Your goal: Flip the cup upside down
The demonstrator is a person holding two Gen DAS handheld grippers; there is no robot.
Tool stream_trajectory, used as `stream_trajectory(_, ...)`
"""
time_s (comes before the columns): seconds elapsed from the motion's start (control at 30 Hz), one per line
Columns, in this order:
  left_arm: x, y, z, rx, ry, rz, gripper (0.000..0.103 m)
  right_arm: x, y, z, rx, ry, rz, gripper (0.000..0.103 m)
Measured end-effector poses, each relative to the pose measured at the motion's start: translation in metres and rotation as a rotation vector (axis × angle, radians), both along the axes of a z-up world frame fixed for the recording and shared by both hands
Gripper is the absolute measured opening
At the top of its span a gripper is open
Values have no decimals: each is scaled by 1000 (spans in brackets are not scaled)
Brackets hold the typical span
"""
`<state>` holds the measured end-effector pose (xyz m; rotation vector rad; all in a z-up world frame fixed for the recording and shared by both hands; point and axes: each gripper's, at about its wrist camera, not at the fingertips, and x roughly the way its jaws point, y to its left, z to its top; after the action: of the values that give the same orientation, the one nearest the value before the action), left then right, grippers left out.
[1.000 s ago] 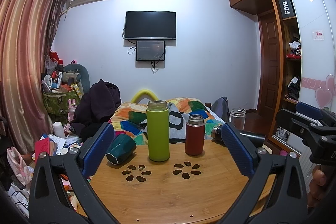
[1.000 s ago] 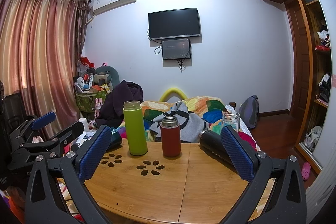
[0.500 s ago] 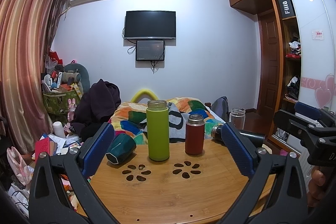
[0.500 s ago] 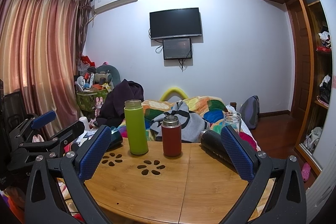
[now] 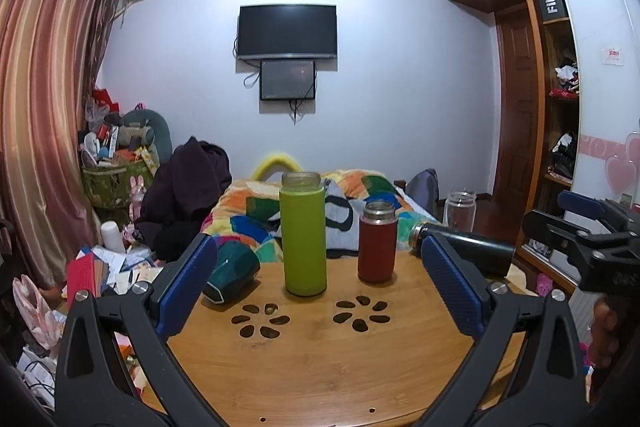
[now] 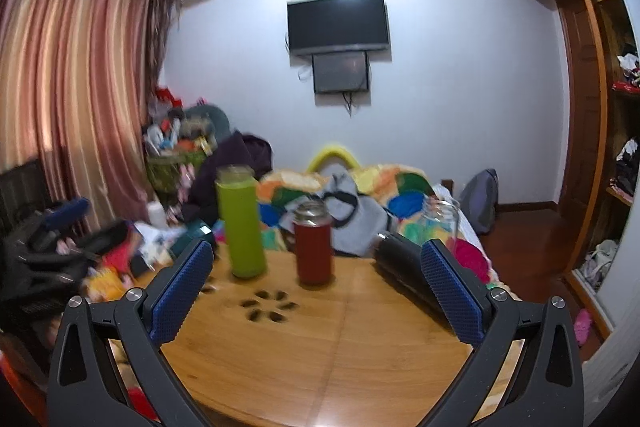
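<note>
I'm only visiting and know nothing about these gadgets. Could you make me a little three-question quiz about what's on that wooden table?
1. True or false: the green bottle stands upright on the wooden table.
2. Which thing lies on its side at the table's left edge? A) the red flask B) the dark teal cup C) the clear glass jar
3. Fill in: the left gripper and the right gripper are both ____ and hold nothing.

Key
1. True.
2. B. The red flask and the glass jar stand upright; a black bottle also lies down, but on the right.
3. Open.
</note>
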<state>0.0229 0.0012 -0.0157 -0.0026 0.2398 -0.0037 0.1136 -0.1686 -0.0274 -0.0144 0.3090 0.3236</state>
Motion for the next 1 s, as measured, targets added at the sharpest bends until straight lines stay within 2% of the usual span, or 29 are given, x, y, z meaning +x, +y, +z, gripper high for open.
stream_trajectory(0.17,20,7,-16,-37,76,-4,103,64,-28,-23,-115,141,-42,103)
stream_trajectory(0.4,42,8,-36,-46,167,-8,103,156,-70,-70,-259,400,-42,103)
stream_trajectory(0.5,49,3,-44,-38,202,-14,103,177,-81,-90,-293,476,-32,103)
stream_trajectory(0.63,55,-2,-52,-24,234,-25,103,194,-100,-112,-267,547,-27,101)
stream_trajectory(0.7,56,-4,-54,-19,245,-28,103,194,-103,-118,-241,568,-3,84)
stream_trajectory(0.8,59,-6,-59,-16,265,-35,103,187,-100,-117,-249,549,11,74)
stream_trajectory(1.0,62,-10,-65,-12,283,-39,103,162,-85,-111,-250,505,73,63)
